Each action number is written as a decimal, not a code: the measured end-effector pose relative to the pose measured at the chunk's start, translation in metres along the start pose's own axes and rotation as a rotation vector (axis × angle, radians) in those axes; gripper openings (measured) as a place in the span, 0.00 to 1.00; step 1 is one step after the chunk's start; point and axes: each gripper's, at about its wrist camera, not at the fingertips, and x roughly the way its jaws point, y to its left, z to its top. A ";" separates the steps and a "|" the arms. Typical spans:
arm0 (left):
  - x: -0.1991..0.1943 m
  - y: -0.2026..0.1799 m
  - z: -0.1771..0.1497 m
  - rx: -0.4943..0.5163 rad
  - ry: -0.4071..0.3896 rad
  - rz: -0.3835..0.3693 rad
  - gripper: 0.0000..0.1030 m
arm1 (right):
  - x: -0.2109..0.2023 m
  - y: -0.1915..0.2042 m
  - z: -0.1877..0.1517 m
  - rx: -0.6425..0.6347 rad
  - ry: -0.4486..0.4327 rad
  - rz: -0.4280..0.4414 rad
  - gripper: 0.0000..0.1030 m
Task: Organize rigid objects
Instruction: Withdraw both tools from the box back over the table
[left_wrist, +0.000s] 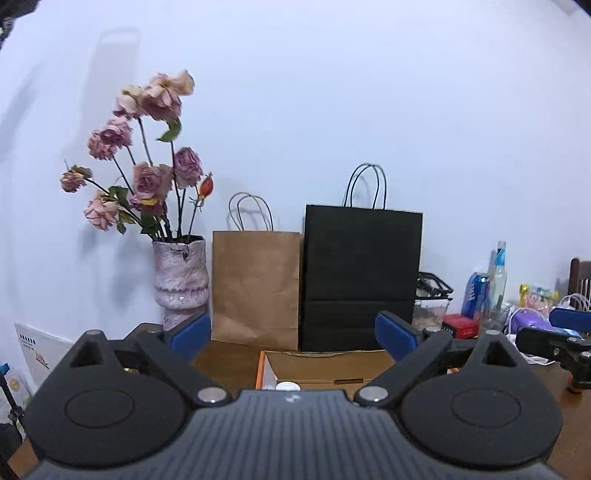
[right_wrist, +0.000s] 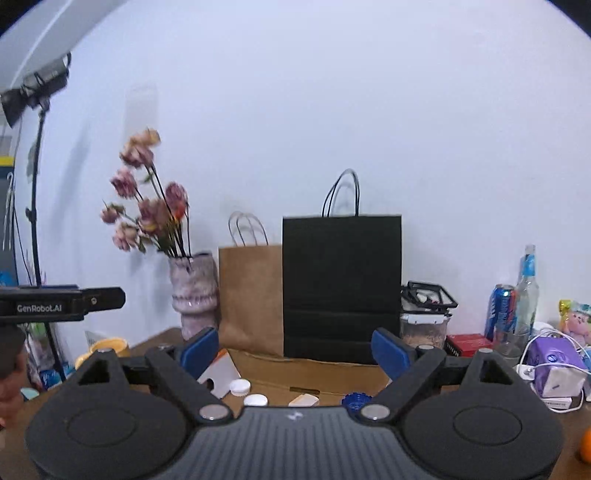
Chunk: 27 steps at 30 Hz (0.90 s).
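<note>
In the left wrist view my left gripper (left_wrist: 293, 336) is open, blue pads wide apart and nothing between them. Below it an open cardboard box (left_wrist: 264, 369) with an orange edge holds a white cap (left_wrist: 288, 386). My right gripper (left_wrist: 554, 332) shows at the right edge. In the right wrist view my right gripper (right_wrist: 295, 350) is also open and empty, above the cardboard box (right_wrist: 306, 369). On the cardboard lie two white caps (right_wrist: 240, 386) (right_wrist: 255, 400), a beige block (right_wrist: 303, 400) and a blue cap (right_wrist: 356, 399). The left gripper's black body (right_wrist: 92, 301) juts in from the left.
Against the wall stand a vase of dried roses (left_wrist: 181, 280), a brown paper bag (left_wrist: 255, 288) and a black paper bag (left_wrist: 360, 277). To the right are a clear container (right_wrist: 424, 325), a red box (right_wrist: 467, 341), a can (right_wrist: 500, 312), a bottle (right_wrist: 526, 295) and a purple pack (right_wrist: 554, 365). A light stand (right_wrist: 35, 206) rises at left.
</note>
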 end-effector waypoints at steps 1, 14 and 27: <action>-0.006 0.000 -0.003 -0.001 0.002 0.004 0.96 | -0.008 0.002 -0.004 0.005 -0.020 -0.004 0.88; -0.062 0.010 -0.036 -0.042 0.026 -0.002 0.98 | -0.059 0.017 -0.040 0.084 -0.033 -0.056 0.89; -0.223 0.005 -0.145 -0.060 0.084 0.005 1.00 | -0.218 0.060 -0.146 0.082 0.070 -0.117 0.97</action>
